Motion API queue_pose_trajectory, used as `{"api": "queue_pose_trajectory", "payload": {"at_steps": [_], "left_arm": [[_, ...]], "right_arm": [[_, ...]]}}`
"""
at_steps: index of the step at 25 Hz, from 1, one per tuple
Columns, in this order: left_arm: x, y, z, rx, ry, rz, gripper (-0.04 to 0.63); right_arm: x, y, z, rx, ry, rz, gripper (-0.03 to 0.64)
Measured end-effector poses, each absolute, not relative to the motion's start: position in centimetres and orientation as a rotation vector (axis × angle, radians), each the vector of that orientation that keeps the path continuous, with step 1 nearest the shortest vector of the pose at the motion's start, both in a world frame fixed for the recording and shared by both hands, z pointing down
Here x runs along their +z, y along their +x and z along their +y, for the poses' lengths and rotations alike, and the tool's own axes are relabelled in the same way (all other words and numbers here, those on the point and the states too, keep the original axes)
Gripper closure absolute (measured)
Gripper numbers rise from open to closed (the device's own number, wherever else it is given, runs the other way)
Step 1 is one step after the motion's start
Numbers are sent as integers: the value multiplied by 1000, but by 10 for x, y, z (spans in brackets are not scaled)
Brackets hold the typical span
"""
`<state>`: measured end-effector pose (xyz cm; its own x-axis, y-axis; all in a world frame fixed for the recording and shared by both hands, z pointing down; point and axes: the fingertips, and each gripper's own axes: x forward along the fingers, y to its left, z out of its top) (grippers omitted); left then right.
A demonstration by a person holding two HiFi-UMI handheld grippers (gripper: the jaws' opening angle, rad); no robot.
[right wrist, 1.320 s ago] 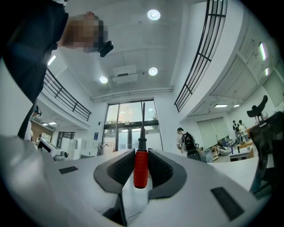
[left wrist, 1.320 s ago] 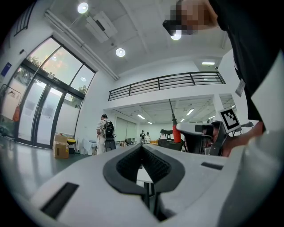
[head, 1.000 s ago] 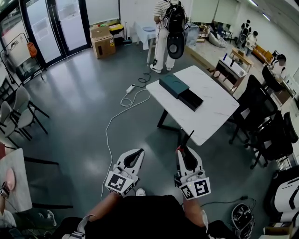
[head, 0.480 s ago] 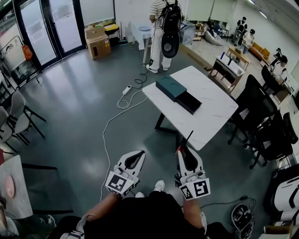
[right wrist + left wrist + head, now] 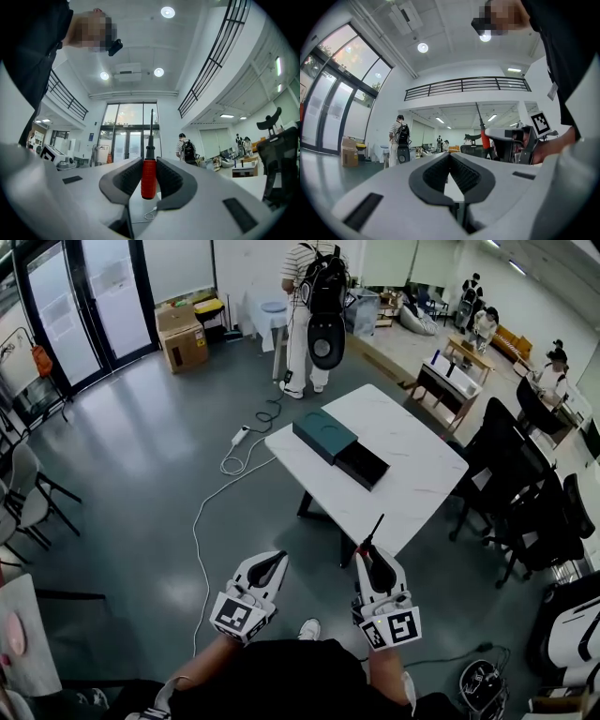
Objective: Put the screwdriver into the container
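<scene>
I saw bright, even light: ceiling lamps [image 5: 167,11] flared white, and daylight came through the far glass doors [image 5: 129,138]. Both gripper views bowed into dark rims, and the near left tongs [image 5: 450,157] looked soft.

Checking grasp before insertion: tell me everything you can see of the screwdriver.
The screwdriver has a ribbed red handle that looks like plastic, a black collar above it, and a thin dark shaft. It stands upright, tip up, with the handle clamped between the fingers of the right gripper. Only those fingers touch it. In the head view the shaft pokes out past the fingertips, short of the white table.
</scene>
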<state>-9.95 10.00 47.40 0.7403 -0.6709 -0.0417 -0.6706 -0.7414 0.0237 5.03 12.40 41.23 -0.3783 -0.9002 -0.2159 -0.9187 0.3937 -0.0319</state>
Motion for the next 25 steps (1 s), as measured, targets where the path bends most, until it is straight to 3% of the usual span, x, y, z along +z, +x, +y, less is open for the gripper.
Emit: {"api": "queue_pose_trajectory", "payload": {"at_steps": [11,25], "left_arm": [[471,-48,48,-11,2979,-1166,591],[462,-34,-26,-74,2975,-1151,591]], "right_arm": [[430,98,79,113,-1597,2489,511],[430,114,13,101,-1638,2464,511]]}}
